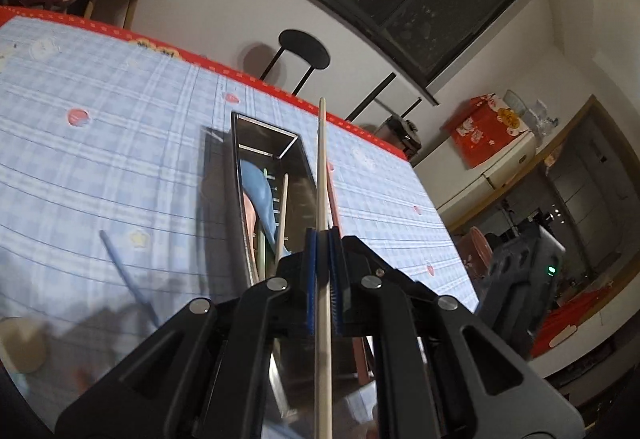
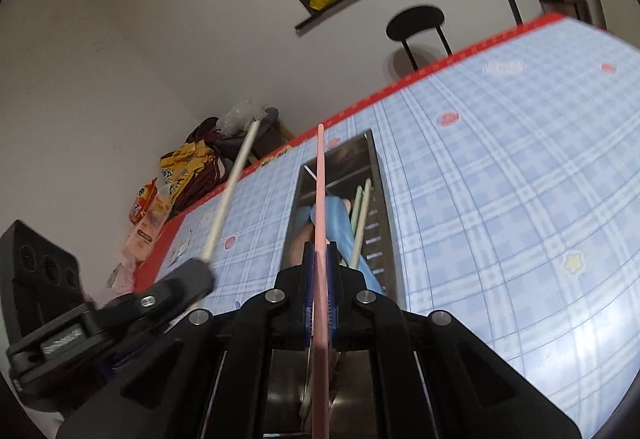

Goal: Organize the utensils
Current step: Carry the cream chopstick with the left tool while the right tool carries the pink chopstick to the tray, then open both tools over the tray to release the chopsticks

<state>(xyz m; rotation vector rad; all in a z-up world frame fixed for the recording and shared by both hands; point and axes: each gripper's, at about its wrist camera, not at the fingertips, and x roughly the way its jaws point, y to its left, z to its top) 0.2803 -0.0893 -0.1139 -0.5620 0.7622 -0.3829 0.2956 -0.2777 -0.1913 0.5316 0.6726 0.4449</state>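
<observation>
My left gripper (image 1: 322, 235) is shut on a cream chopstick (image 1: 322, 167) that points forward over the steel utensil box (image 1: 296, 151). My right gripper (image 2: 319, 247) is shut on a pink chopstick (image 2: 320, 191), also held over the same steel box (image 2: 376, 167). The box holds a blue spoon (image 1: 260, 191), a cream chopstick (image 1: 283, 207) and a green one (image 2: 357, 207). In the right wrist view the left gripper (image 2: 192, 275) with its cream chopstick (image 2: 232, 191) shows at the left. A blue chopstick (image 1: 124, 275) lies on the tablecloth left of the box.
The table carries a blue checked cloth (image 1: 100, 143) with a red border. A round cream object (image 1: 20, 347) lies at the near left. A black stool (image 1: 304, 53) stands behind the table. Snack bags (image 2: 148, 215) and a black speaker (image 2: 36, 279) sit beyond the table's edge.
</observation>
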